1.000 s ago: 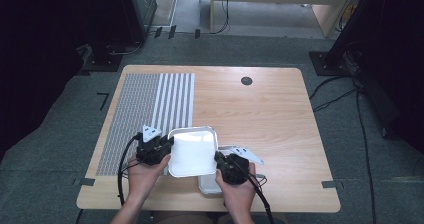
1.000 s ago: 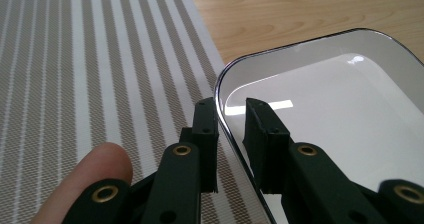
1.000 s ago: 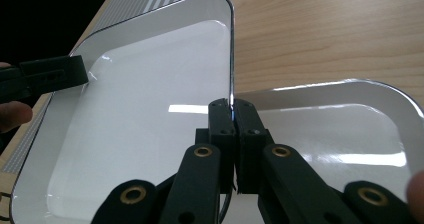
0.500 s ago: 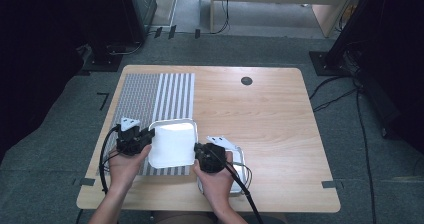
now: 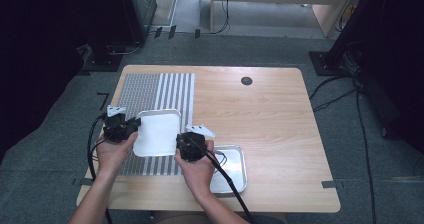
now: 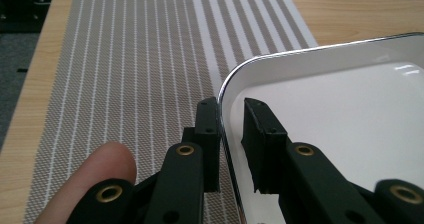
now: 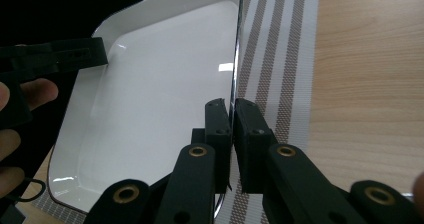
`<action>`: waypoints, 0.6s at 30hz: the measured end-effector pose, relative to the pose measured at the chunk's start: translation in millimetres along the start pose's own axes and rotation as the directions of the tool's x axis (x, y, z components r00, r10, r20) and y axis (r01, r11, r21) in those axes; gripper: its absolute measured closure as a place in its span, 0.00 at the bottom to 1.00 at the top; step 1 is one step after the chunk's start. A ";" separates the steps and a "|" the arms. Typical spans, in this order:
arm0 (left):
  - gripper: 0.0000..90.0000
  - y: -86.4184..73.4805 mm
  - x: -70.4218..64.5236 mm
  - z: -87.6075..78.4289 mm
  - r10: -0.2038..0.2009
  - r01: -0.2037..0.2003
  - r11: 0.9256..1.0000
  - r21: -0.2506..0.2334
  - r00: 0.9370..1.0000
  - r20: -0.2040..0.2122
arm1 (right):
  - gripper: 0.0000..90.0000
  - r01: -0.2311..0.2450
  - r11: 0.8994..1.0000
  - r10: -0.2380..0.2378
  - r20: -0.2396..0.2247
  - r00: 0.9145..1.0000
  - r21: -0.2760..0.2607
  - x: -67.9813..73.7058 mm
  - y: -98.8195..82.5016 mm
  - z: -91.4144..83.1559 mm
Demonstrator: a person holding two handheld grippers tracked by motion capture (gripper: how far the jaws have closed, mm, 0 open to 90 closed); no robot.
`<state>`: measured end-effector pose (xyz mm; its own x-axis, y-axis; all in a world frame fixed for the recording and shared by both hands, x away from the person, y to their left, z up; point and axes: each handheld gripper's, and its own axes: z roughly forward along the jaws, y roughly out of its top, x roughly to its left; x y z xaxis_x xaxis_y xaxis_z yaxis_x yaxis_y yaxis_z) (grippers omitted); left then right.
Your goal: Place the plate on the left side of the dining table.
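Note:
A white rectangular tray (image 5: 157, 133) hangs between the two grippers, over the near part of a grey-and-white striped placemat (image 5: 160, 89). My left gripper (image 5: 120, 126) grips its left edge; in the left gripper view the jaws (image 6: 231, 104) stand astride the tray's rim, with the tray (image 6: 340, 109) stretching off to the right. My right gripper (image 5: 190, 145) holds the opposite edge. In the right gripper view its jaws (image 7: 232, 104) are pressed tight on the thin rim of the tray (image 7: 160, 84). I cannot tell whether the tray touches the mat.
A shallow metal tray (image 5: 235, 171) lies on the wooden table (image 5: 270, 114) just right of my right hand, near the front edge. A round dark grommet (image 5: 246, 80) sits at the table's far middle. Cables trail across the floor around the table.
Both grippers have carried the white tray to the left, off the metal tray and over the striped placemat. The metal tray now lies uncovered.

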<state>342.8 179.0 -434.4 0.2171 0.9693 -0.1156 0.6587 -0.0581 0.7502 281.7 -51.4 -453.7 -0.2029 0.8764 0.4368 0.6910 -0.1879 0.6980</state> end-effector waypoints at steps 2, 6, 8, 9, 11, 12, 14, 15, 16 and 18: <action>0.86 3.4 5.4 4.6 -0.009 0.009 1.000 0.003 1.000 -0.008 | 0.96 0.001 1.000 -0.001 0.000 1.000 0.007 3.5 1.7 6.1; 0.86 10.1 12.5 16.7 -0.001 0.002 1.000 0.019 1.000 -0.029 | 0.95 -0.010 1.000 0.010 -0.003 1.000 0.023 6.7 4.7 20.3; 0.86 13.2 15.7 24.1 -0.010 0.011 0.999 0.031 0.999 -0.033 | 0.95 -0.018 0.999 0.018 0.001 1.000 0.034 7.1 6.6 27.8; 0.86 13.2 15.7 24.1 -0.010 0.011 0.999 0.031 0.999 -0.033 | 0.95 -0.018 0.999 0.018 0.001 1.000 0.034 7.1 6.6 27.8; 0.86 17.3 19.5 33.0 -0.018 0.019 0.999 0.032 0.999 -0.041 | 0.95 -0.015 0.999 0.015 0.011 1.000 0.039 7.4 10.0 37.4; 0.86 18.7 20.4 35.6 -0.016 0.017 0.999 0.031 0.999 -0.047 | 0.95 -0.019 0.999 0.018 0.015 1.000 0.043 8.2 11.3 40.2; 0.86 20.1 21.5 38.3 -0.015 0.017 0.999 0.031 0.998 -0.054 | 0.95 -0.014 0.999 0.013 0.019 1.000 0.042 8.7 12.5 43.5; 0.87 23.3 25.0 43.8 -0.023 0.025 0.999 0.037 0.998 -0.067 | 0.95 -0.008 0.999 0.007 0.025 1.000 0.050 10.0 14.8 50.3; 0.87 24.8 26.7 46.9 -0.023 0.026 0.999 0.037 0.997 -0.075 | 0.95 -0.013 0.998 0.012 0.026 1.000 0.058 10.8 16.0 53.9; 0.87 27.7 30.1 52.5 -0.024 0.028 0.999 0.043 0.996 -0.084 | 0.95 -0.016 0.998 0.014 0.029 0.999 0.065 13.0 17.4 61.3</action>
<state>405.4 194.0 -451.3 0.1398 0.9871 -0.0782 0.6946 -0.0415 0.7182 333.6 -16.1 -470.6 -0.1729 0.8860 0.4302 0.7377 -0.1730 0.6526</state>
